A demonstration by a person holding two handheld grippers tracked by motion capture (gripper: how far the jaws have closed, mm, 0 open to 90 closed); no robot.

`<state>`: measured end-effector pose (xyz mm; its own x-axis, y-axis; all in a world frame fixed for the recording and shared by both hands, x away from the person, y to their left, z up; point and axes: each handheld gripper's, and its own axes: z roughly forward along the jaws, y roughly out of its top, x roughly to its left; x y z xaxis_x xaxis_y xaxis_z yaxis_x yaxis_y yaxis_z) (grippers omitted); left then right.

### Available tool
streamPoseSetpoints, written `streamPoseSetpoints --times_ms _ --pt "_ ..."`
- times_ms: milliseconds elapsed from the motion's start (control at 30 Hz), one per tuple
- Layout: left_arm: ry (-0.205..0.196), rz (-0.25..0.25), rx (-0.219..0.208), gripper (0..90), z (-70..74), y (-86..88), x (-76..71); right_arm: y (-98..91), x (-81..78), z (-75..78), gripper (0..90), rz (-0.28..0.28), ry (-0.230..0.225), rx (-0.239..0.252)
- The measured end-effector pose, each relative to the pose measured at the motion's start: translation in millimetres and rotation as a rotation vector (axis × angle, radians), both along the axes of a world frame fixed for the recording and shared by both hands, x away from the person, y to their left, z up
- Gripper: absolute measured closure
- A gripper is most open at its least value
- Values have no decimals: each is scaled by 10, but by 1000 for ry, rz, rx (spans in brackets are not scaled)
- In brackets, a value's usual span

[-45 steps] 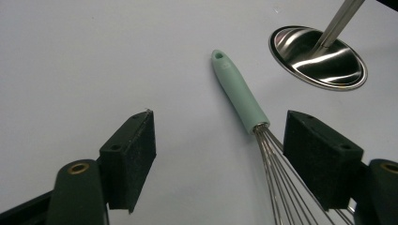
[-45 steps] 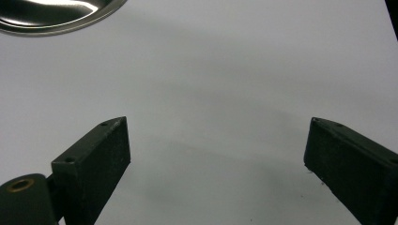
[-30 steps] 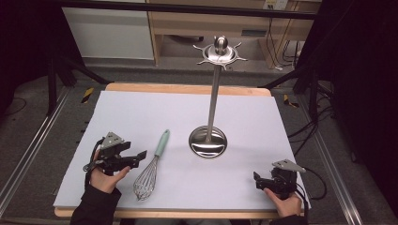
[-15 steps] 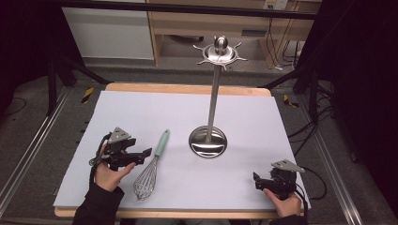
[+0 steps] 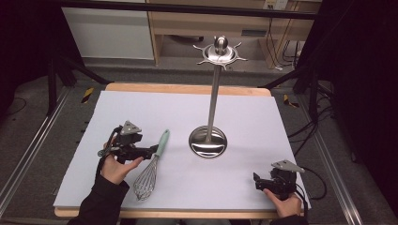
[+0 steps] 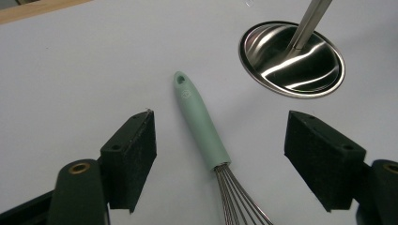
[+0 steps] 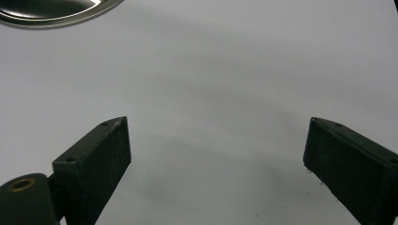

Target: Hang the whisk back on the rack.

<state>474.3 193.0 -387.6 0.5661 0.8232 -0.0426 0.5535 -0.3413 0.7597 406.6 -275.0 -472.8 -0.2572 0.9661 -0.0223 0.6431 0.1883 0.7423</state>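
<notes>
My left gripper (image 5: 149, 151) has its jaws spread wide and released, holding nothing. In the left gripper view the two black pads stand far apart, and between them, farther out, lies the mint-green handle of the wire whisk (image 6: 201, 123), not touched by either pad. The handle points away from me, its small hanging hole at the far end, while the thin steel wires fan back toward the bottom edge between my jaws. From the high view, the gripper hovers just beside the handle on its left side, my left hand (image 5: 118, 166) wrapped around the gripper body, its cable looping at the wrist and the grey three-cornered plate on top.

The whisk (image 5: 151, 167) lies flat on the pale lilac-white surface (image 5: 141, 108), handle slanting toward the middle and wire head toward the near edge.

My right gripper (image 5: 257, 181) is also released, jaws wide apart over bare surface in the right gripper view, grasping nothing. It sits near the front right corner, well apart from the whisk, with my right hand (image 5: 285, 202) behind it.

Beyond the whisk handle, near it but not touching, stands the tall polished steel utensil stand (image 5: 212, 98): a round dished base (image 6: 292, 58), a slim upright pole, and a crown of hooks topped by a ball. The rim of the base glints at the upper left of the right gripper view.

The surface rests on a light wooden tabletop (image 5: 187, 88) whose edge shows at the far side.
</notes>
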Motion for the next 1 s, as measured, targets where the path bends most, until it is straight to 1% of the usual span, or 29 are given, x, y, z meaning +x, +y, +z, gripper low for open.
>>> streamPoseSetpoints --times_ms 133,200,367,467,667,733,1000 --pt "8 -6 27 247 19 -61 31 4 2 -1 84 2 1 -4" --pt "13 -10 33 247 24 -87 43 7 6 -2 84 2 2 -8" --pt "29 -20 65 248 24 -156 83 12 12 -5 84 3 8 -5" --pt "45 -25 87 252 5 -176 117 13 15 -6 84 2 12 -6" --pt "73 -19 118 271 -47 -212 187 17 23 -13 85 7 15 -13" --pt "79 -11 119 278 -64 -224 204 20 22 -14 85 8 19 -12" --pt "122 -8 141 309 -153 -277 275 25 21 -14 86 8 23 -11"
